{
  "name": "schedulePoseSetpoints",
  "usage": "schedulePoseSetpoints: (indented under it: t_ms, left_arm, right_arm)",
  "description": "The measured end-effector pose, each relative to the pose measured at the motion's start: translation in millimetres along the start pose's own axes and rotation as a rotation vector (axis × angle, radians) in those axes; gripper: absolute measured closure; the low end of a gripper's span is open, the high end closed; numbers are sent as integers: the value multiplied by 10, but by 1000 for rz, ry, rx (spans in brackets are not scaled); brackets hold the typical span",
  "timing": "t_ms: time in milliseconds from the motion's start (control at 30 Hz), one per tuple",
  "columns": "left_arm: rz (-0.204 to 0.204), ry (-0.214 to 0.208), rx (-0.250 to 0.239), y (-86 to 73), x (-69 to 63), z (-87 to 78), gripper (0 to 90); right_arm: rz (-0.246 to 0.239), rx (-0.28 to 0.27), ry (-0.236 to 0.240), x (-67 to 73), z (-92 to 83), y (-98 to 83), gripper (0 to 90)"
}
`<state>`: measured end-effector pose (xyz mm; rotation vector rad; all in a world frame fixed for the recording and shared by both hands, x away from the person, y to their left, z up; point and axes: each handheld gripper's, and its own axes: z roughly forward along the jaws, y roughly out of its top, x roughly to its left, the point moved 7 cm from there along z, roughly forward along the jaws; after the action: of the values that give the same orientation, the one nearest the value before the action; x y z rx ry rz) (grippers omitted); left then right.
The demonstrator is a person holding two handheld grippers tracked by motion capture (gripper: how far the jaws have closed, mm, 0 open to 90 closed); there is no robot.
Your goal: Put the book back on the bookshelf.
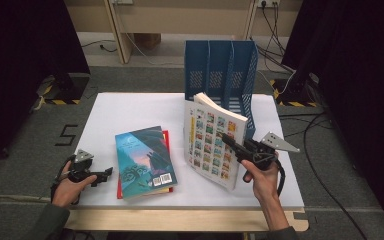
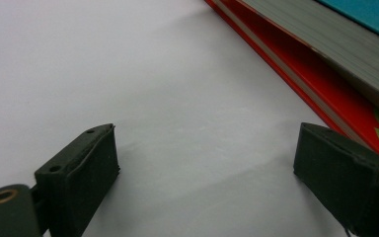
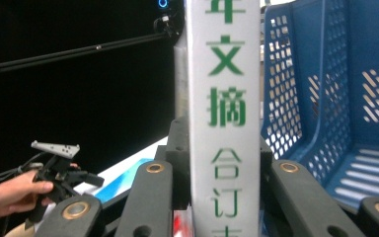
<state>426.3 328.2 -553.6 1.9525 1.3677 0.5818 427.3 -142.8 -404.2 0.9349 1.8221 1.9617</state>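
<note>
Resting at the near left corner of the white matte surface (image 1: 130,107), the left gripper (image 1: 105,173) lies low with its black jaws released and nothing between them; in the left gripper view their blocky pads (image 2: 81,170) stand well apart over bare tabletop. Just beside them, toward the near edge's middle, a teal paperback (image 1: 144,161) with a glossy illustrated cover and a barcode lies flat on a red book (image 1: 166,137), whose thin red cover and grey page block run past the jaws. Right of the stack, the right gripper (image 1: 230,142) has its jaws clenched on a thick white magazine volume (image 1: 212,140), held upright and tilted, its cover a grid of small colourful pictures and its cream pages fanning slightly at the top. In the right gripper view its white spine (image 3: 224,98), printed with green characters, is pinched between the jaws. Behind it, at the far right edge, stands a blue plastic file rack (image 1: 220,67) with perforated walls and upright dividers.
</note>
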Motion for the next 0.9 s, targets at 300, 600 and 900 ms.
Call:
schedulePoseSetpoints:
  t_ms: [300, 600, 900]
  left_arm:
    - [4, 0, -2, -3, 1, 0, 84]
    - [4, 1, -4, -3, 0, 0, 85]
    - [3, 1, -5, -4, -1, -1, 85]
  right_arm:
    - [-30, -14, -13, -5, -204, -77, 725]
    - [-106, -1, -8, 185, -344, -143, 714]
    - [-133, 10, -14, 267, -361, -180, 694]
